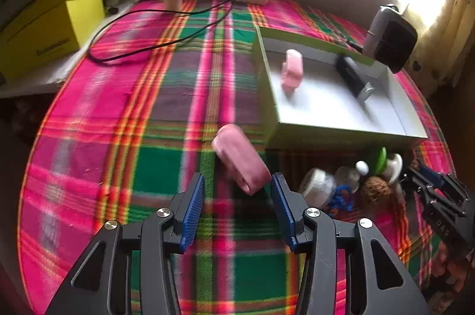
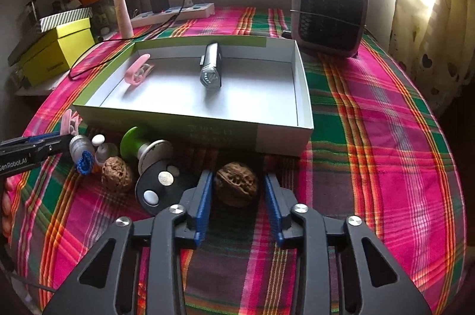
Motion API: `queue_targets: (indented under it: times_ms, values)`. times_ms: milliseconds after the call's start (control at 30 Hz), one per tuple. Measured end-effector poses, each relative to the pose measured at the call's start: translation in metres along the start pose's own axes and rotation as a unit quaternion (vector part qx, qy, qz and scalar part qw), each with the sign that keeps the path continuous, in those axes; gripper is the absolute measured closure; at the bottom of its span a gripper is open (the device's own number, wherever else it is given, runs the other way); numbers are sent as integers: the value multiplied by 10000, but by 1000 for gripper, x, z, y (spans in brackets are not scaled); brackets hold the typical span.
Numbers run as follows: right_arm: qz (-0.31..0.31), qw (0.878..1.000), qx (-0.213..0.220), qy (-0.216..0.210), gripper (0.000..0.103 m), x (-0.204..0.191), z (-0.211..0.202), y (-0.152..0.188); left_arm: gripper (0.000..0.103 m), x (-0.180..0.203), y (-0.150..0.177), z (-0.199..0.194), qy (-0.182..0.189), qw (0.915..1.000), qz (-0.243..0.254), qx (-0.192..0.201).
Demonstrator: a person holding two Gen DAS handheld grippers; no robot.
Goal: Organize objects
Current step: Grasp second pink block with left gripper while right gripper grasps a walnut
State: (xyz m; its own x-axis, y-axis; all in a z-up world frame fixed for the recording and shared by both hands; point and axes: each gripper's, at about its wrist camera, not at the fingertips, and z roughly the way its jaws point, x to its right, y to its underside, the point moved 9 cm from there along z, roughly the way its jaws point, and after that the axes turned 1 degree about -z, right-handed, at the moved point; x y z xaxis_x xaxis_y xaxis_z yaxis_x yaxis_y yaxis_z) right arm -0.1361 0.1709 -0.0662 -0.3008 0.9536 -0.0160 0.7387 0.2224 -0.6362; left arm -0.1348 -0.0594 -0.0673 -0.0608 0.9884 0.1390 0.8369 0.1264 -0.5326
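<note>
Between the half-open right gripper (image 2: 237, 196) pads, before the box (image 2: 282, 134), hard rough walnut (image 2: 236, 186), apparently not yet pinched: light, rigid, best gripped across its widest middle.

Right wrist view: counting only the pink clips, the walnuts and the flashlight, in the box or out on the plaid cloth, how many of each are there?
Pink clips: 2
Walnuts: 2
Flashlight: 1
Total: 5
</note>
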Motion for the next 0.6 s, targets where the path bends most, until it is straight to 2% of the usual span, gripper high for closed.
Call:
queue_targets:
  times_ms: [267, 600]
  values:
    - [-20, 9999, 30, -98, 71, -7, -3, 1, 58, -17, 3, -5, -131, 9999, -102, 16]
    - [18, 10000, -1, -63, 71, -5, -1, 3, 58, -5, -9, 3, -32, 9998, 163, 131]
